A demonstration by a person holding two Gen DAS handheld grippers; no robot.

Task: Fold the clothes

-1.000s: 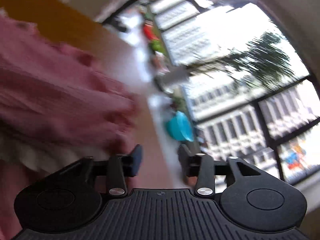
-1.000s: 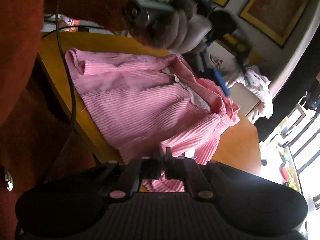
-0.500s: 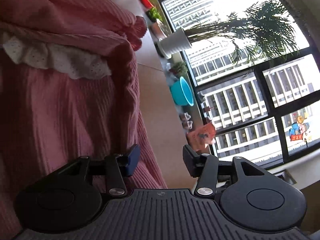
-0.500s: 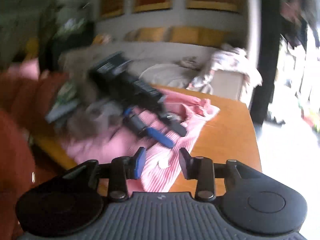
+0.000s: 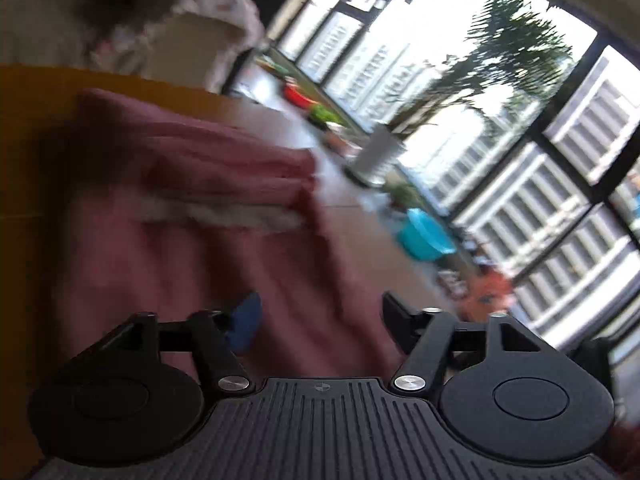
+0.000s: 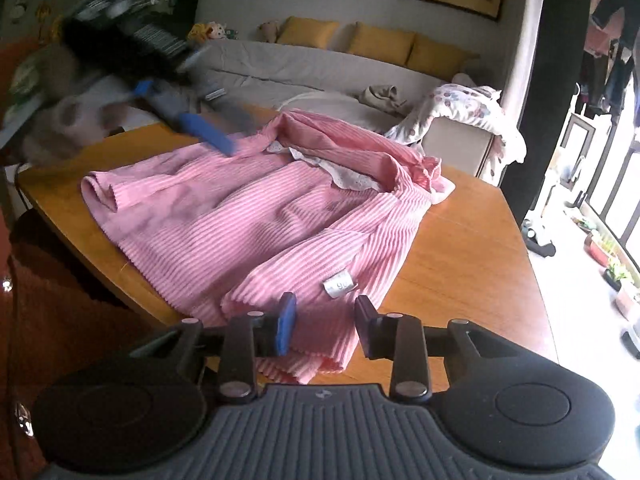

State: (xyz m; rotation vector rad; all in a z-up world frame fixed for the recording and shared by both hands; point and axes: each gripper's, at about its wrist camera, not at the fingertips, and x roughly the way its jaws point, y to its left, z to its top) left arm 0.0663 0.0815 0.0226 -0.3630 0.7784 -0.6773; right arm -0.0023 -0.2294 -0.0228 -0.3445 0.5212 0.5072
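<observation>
A pink striped garment [image 6: 256, 224] with a white lace collar [image 6: 352, 176] and a small grey tag [image 6: 340, 285] lies spread on the wooden table [image 6: 460, 256]. My right gripper [image 6: 325, 320] is open and empty, just above the garment's near hem. My left gripper [image 6: 208, 120] shows blurred at the far left of the right wrist view, over the garment's far edge. In the left wrist view the left gripper [image 5: 320, 320] is open and empty, close above the blurred pink garment [image 5: 180, 240].
A grey sofa [image 6: 320, 68] with yellow cushions stands behind the table, with loose clothes [image 6: 460, 108] on its right arm. Windows, a potted plant [image 5: 380, 152] and a teal bowl [image 5: 424, 240] lie beyond the table. Dark red fabric [image 6: 60, 320] is at lower left.
My right gripper has let go of the hem, opened and drawn back to the near edge. My left gripper has lifted away from the collar and opened wider.
</observation>
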